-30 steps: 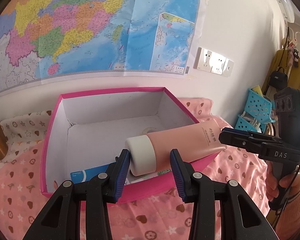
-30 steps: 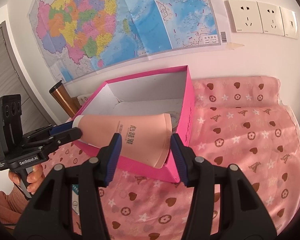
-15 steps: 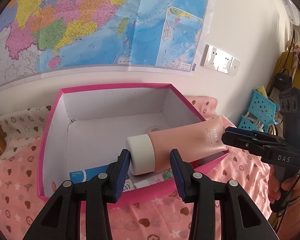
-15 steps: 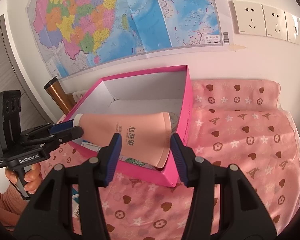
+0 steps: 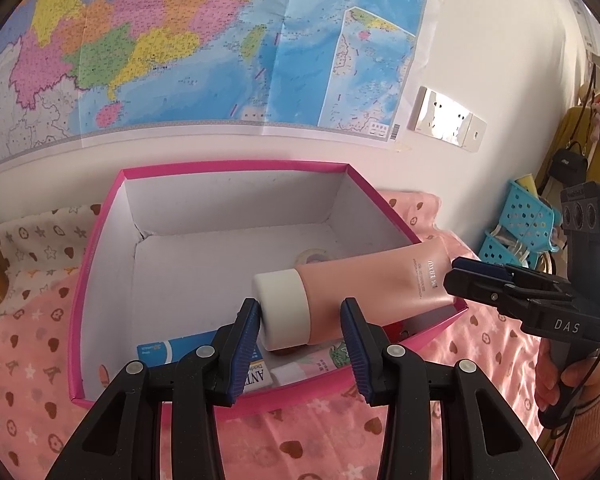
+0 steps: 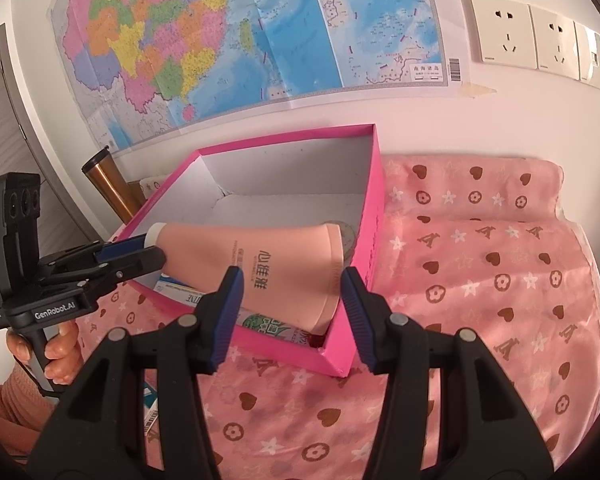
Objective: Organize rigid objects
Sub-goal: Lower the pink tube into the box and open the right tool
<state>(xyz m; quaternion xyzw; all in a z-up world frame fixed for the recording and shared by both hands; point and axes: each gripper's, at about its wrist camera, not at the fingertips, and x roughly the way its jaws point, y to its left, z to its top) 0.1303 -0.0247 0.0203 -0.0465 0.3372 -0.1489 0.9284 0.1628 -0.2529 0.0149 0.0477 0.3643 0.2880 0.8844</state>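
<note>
Wall: white, with a large coloured map (image 5: 204,44) and a row of wall sockets (image 6: 536,42) to its right. Surface: pink cloth (image 6: 480,280) printed with hearts, stars and flowers.

Pink cardboard box (image 5: 100,240), white inside, sits open on the cloth. Inside near the front wall: a blue-and-white carton (image 5: 176,350) lying flat, and a green-printed packet (image 6: 268,326) beside it. A small round item lies on the box floor towards the back; too little of it shows to name.

Pink cosmetic tube (image 5: 372,284) with white cap (image 5: 284,308) lies tilted across the box. Cap end is down inside near the front; the flat crimped end rests up over the right-hand rim.

Left gripper (image 5: 300,336): jaws parted, spread either side of the white cap. The left pad sits right at the cap; the right one stands apart from the tube. No grip.

Right gripper (image 6: 292,312): jaws released, wide apart, flanking the tube's crimped end with gaps on both sides. Nothing held.

Other items: a bronze metal cup (image 6: 108,188) behind the box's left corner, blue perforated baskets (image 5: 516,224) at far right.
</note>
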